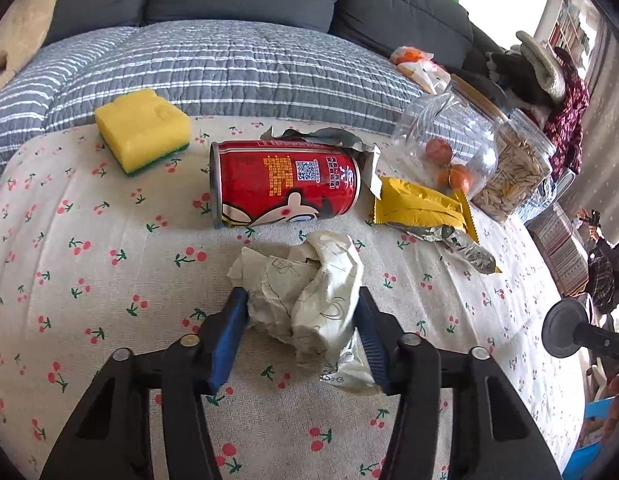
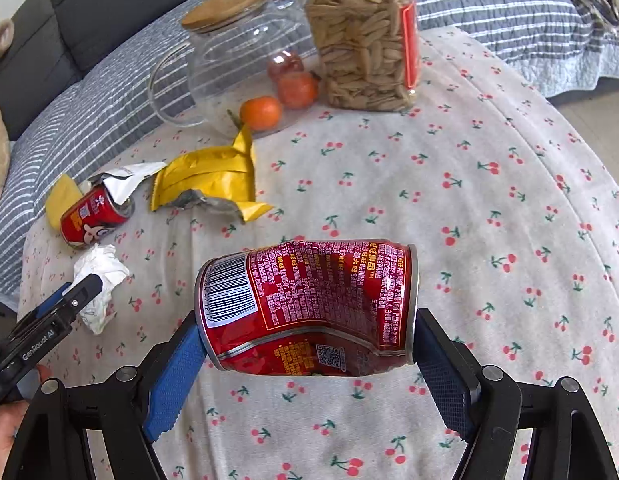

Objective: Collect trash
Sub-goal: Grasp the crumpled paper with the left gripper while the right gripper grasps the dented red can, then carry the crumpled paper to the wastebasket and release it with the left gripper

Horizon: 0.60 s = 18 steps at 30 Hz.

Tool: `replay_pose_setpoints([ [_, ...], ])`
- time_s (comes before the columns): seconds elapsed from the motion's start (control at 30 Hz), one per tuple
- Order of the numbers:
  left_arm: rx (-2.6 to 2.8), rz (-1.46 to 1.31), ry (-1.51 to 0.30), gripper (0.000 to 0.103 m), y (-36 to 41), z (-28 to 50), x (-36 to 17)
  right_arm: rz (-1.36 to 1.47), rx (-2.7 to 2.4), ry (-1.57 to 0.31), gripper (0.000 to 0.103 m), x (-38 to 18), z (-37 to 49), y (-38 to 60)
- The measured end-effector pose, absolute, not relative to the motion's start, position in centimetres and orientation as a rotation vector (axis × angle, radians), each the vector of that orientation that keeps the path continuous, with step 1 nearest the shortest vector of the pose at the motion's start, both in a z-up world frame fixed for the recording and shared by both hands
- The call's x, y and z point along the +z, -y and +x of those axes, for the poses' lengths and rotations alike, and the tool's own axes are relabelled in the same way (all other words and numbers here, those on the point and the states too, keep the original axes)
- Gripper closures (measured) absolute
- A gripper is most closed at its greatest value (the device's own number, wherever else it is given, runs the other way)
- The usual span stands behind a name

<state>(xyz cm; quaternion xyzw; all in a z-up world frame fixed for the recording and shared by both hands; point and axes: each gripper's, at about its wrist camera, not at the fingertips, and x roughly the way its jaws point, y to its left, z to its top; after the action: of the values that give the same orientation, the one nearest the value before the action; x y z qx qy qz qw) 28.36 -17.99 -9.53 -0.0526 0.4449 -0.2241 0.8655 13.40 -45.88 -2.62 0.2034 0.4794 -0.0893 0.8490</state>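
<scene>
1. Two grippers were busy at once. The right gripper (image 2: 309, 344) held a dented red can (image 2: 309, 304) end to end between its blue pads, lifted clear of the cherry-print table (image 2: 489, 184).
2. The left gripper (image 1: 301, 320) sat low over the table with its pads on either side of a crumpled paper ball (image 1: 305, 300) — touching it on both flanks, though whether the paper was truly pinched or only bracketed was hard to judge; it still rested on the cloth.
3. More trash lay beyond: a second red can (image 1: 281, 182) on its side, a torn silver wrapper (image 1: 329, 140) behind it, and a yellow snack wrapper (image 1: 417, 208) just beside it.
4. Things that looked like keepers stood nearby — a yellow sponge (image 1: 143, 130), a glass jar with a wooden lid (image 2: 237, 52), a seed jar (image 2: 365, 36) and oranges (image 2: 261, 112).
5. By my reading the step in hand was picking up: one can secured, the paper being taken.
6. No bin showed in either view, so the next move likely called for a firm squeeze on the paper, a lift, then carrying both pieces off to wherever the trash went.
</scene>
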Motion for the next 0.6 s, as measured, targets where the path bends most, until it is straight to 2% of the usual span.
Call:
replay_pose_setpoints([
  [0.1, -0.495, -0.136, -0.946, 0.068, 18.0, 28.5, -9.6, 0.429, -0.183, -1.016, 0.018, -2.8, 13.1, 46.2],
  [0.17, -0.504, -0.121, -0.948, 0.071, 18.2, 28.2, -9.4, 0.423, -0.176, -1.018, 0.018, -2.8, 13.0, 46.1],
  [0.6, -0.508, -0.006, -0.973, 0.072, 17.7, 24.6, -7.0, 0.4, -0.145, -1.007, 0.018, -1.8, 13.0, 44.1],
])
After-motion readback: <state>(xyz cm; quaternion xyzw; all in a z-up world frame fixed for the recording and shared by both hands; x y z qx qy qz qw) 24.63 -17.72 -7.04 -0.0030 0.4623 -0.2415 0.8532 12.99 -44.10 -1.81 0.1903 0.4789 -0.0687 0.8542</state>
